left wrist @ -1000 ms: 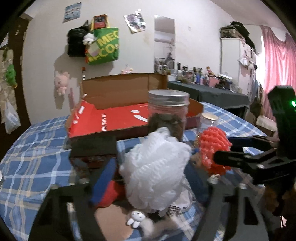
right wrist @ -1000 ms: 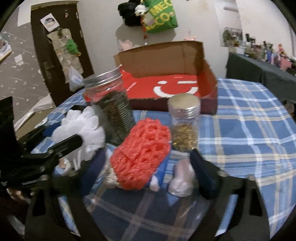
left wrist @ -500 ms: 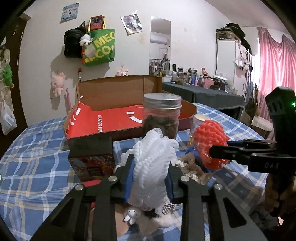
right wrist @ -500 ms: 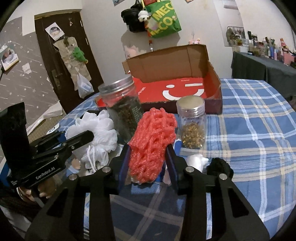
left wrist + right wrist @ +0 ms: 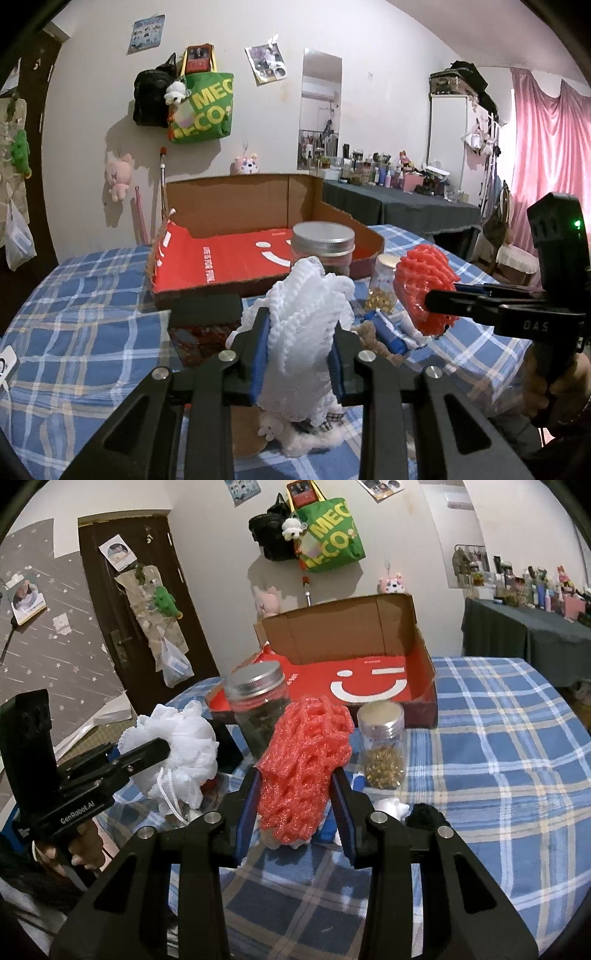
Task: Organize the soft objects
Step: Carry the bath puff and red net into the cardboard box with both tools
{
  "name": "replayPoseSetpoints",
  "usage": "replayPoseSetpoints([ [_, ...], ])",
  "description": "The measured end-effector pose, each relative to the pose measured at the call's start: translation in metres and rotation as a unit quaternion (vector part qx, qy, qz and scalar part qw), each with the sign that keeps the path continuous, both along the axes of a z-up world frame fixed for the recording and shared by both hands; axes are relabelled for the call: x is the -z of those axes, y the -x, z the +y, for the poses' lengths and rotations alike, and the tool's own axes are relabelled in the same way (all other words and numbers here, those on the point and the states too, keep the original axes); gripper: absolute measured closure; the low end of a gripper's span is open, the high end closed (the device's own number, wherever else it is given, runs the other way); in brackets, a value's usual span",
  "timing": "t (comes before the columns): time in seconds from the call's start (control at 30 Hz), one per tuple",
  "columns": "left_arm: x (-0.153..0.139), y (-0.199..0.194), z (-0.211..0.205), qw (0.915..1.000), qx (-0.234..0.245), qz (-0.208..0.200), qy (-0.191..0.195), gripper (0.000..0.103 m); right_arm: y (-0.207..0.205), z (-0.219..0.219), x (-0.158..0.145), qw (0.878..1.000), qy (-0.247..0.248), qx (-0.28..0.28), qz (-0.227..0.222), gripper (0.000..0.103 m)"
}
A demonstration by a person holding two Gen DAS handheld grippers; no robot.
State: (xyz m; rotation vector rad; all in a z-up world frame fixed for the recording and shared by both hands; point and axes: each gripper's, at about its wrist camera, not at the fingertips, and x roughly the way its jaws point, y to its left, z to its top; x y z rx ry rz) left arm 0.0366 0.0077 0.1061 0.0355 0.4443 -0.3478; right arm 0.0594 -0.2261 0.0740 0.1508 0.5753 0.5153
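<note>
My left gripper (image 5: 297,354) is shut on a white mesh bath pouf (image 5: 308,332) and holds it above the blue plaid tablecloth (image 5: 81,332). My right gripper (image 5: 295,794) is shut on a red foam net (image 5: 306,764), also lifted. In the left wrist view the red net (image 5: 424,288) sits at the right in the other gripper. In the right wrist view the white pouf (image 5: 177,749) sits at the left. An open cardboard box with a red smiley floor (image 5: 369,679) stands behind them.
A tall jar with a metal lid (image 5: 260,709) and a small jar of gold bits (image 5: 382,749) stand before the box. A dark small box (image 5: 203,328), small plush toys (image 5: 295,432) and a black fuzzy item (image 5: 424,816) lie on the cloth.
Both grippers closed on their soft items and lifted them: the left on the white pouf, the right on the red net. Both views rose above the table.
</note>
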Motion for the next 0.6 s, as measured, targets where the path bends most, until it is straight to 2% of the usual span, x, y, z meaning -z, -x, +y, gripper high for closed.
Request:
replayPoseSetpoints([
  [0.37,-0.036,-0.002,0.021,0.9993,-0.014,-0.032,0.014,0.074,-0.003,-0.007,-0.033,0.999,-0.001,-0.003,-0.036,0.067],
  [0.6,-0.066,-0.019,0.027,0.9973,-0.019,-0.070,-0.006,0.074,-0.024,-0.006,-0.061,0.998,0.015,-0.010,-0.060,0.067],
])
